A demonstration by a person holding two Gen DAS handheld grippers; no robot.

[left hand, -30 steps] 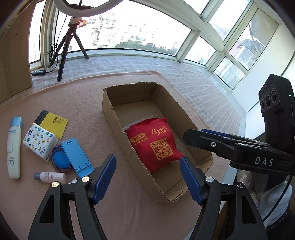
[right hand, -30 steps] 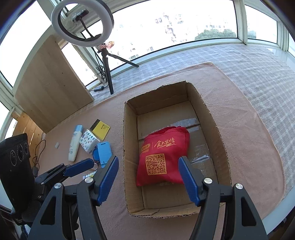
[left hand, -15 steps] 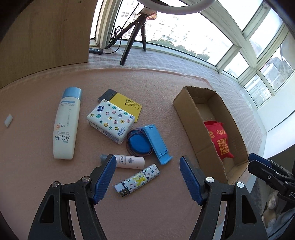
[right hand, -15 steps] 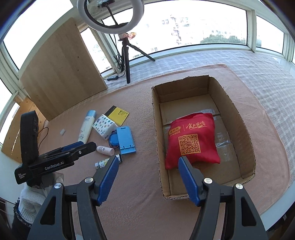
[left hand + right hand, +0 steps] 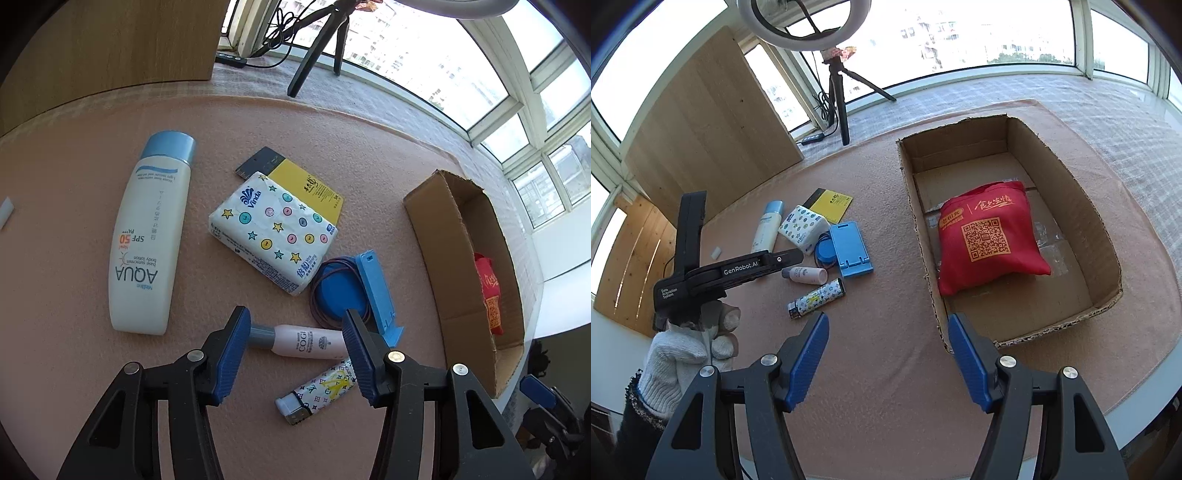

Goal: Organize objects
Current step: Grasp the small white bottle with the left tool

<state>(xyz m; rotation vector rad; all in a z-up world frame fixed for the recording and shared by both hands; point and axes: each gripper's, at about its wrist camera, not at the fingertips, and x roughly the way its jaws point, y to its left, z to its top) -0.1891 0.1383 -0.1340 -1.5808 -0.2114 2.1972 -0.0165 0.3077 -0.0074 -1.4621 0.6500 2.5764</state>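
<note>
My left gripper (image 5: 294, 322) hovers open over a small white COGI bottle (image 5: 306, 341), which lies crosswise between its fingers. Just below the bottle lies a patterned lighter (image 5: 317, 391). Farther out are a blue phone stand (image 5: 376, 291), a blue disc ringed by a rubber band (image 5: 334, 295), a Vinda tissue pack (image 5: 273, 236), a yellow booklet (image 5: 314, 188) and an AQUA sunscreen bottle (image 5: 147, 240). The cardboard box (image 5: 1008, 147) holds a red bag (image 5: 990, 236). My right gripper (image 5: 886, 319) is open and empty above the mat, near the box's front left corner.
A ring light on a tripod (image 5: 842, 110) and a wooden board (image 5: 713, 122) stand behind the pink mat. A small white piece (image 5: 5, 218) lies at the far left. A gloved hand (image 5: 690, 343) holds the left gripper. The table edge (image 5: 1137, 398) runs close on the right.
My left gripper swung left from over the box to the loose items and dropped lower, so the small bottle now lies between its fingers. The right view shifted slightly; both grippers stayed open.
</note>
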